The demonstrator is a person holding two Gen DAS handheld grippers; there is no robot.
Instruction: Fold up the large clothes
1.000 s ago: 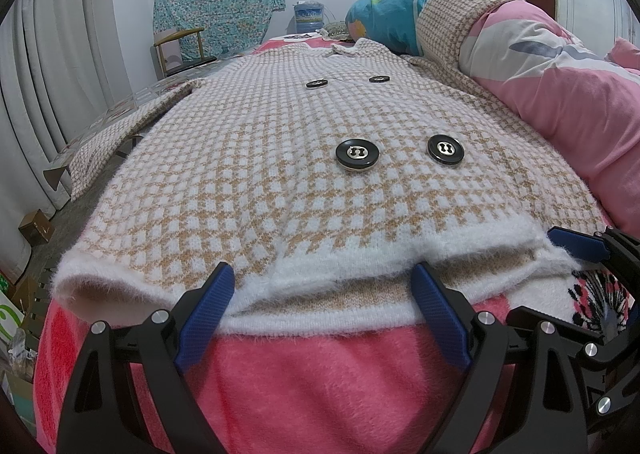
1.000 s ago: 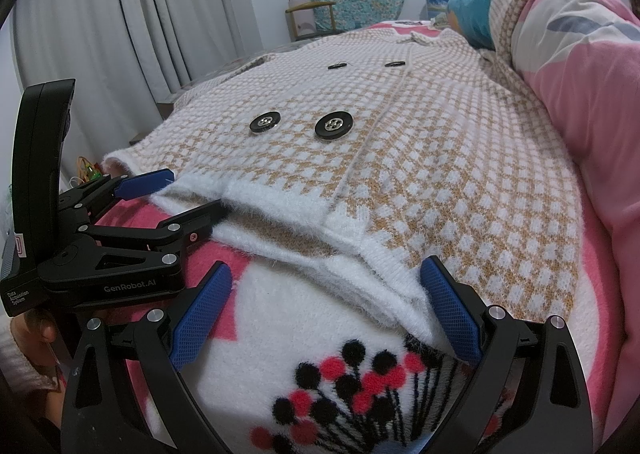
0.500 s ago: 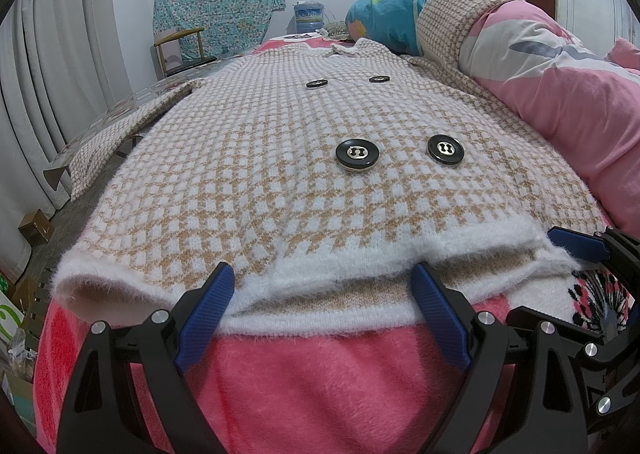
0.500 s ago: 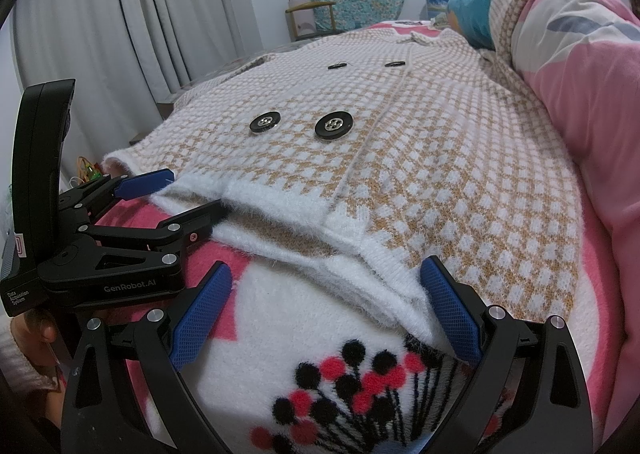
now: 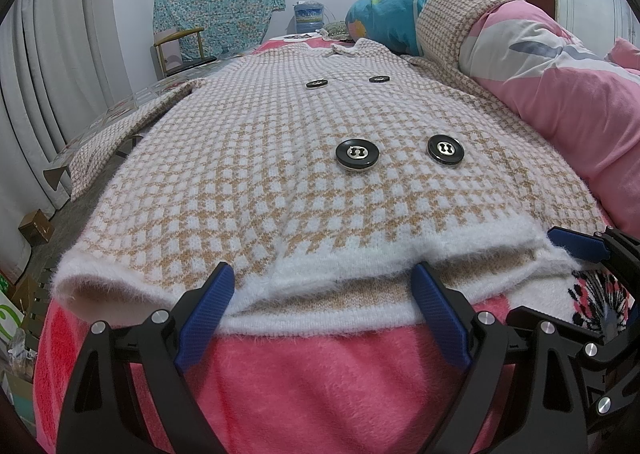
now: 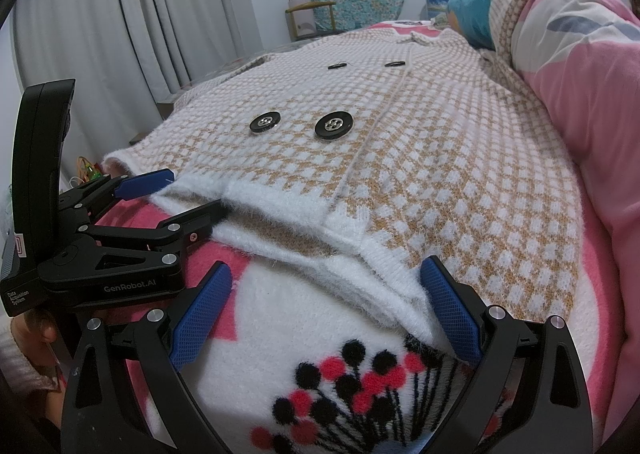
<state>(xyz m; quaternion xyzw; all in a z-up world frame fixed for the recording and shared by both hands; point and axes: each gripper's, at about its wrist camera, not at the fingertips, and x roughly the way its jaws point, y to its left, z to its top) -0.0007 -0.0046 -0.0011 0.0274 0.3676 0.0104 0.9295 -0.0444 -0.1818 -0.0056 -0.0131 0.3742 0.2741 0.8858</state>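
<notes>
While the checked cardigan (image 5: 280, 158) lies flat, buttons up, on the pink blanket (image 5: 312, 386) with its fluffy white hem (image 5: 340, 266) nearest both tools, no grasp is made yet. Left gripper (image 5: 324, 310): fingers spread, tips at the hem edge, fabric between them but not pinched. Right gripper (image 6: 328, 314): fingers spread likewise at the hem's right corner. Judgement: close each on both knit layers, not just the fuzzy upper lip, and lift evenly so the hem travels straight toward the collar. Rolled quilt (image 5: 560, 78) crowds the right side; the far sleeve (image 5: 116, 138) trails off the left.
</notes>
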